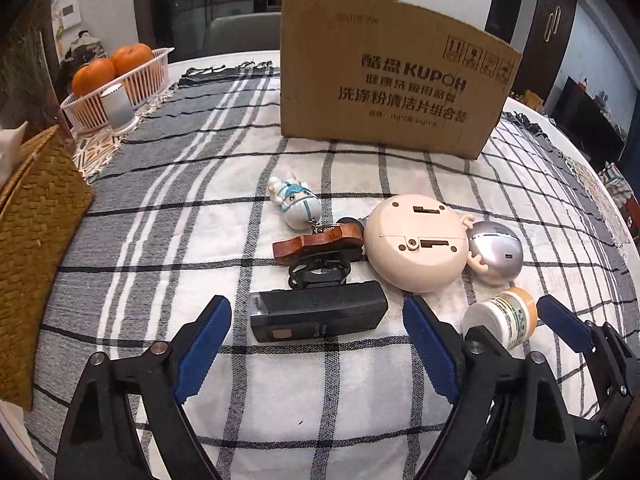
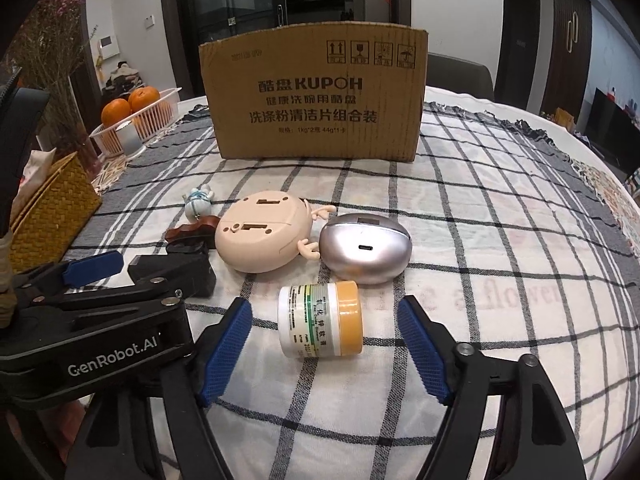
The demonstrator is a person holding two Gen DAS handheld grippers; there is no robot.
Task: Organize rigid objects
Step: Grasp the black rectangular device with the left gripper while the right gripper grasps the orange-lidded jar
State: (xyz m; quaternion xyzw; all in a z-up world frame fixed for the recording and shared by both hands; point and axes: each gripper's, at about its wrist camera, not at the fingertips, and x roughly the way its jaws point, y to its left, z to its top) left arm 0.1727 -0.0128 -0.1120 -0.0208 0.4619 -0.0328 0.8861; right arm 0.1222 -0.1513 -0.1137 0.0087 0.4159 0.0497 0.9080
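Jar (image 2: 322, 319) lies on its side between the spread right claw (image 2: 325, 344), untouched.

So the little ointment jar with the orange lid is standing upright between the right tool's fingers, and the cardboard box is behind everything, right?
Not quite. The ointment jar is lying on its side, not upright, with its orange lid pointing right, as the right wrist view shows. It does sit between the right tool's open fingers, untouched, and the cardboard box is behind everything.

Home dining rm, checked tablecloth (image 2: 480, 240), oranges (image 1: 132, 58) in basket (image 1: 148, 80), TV (image 2: 612, 136), doors
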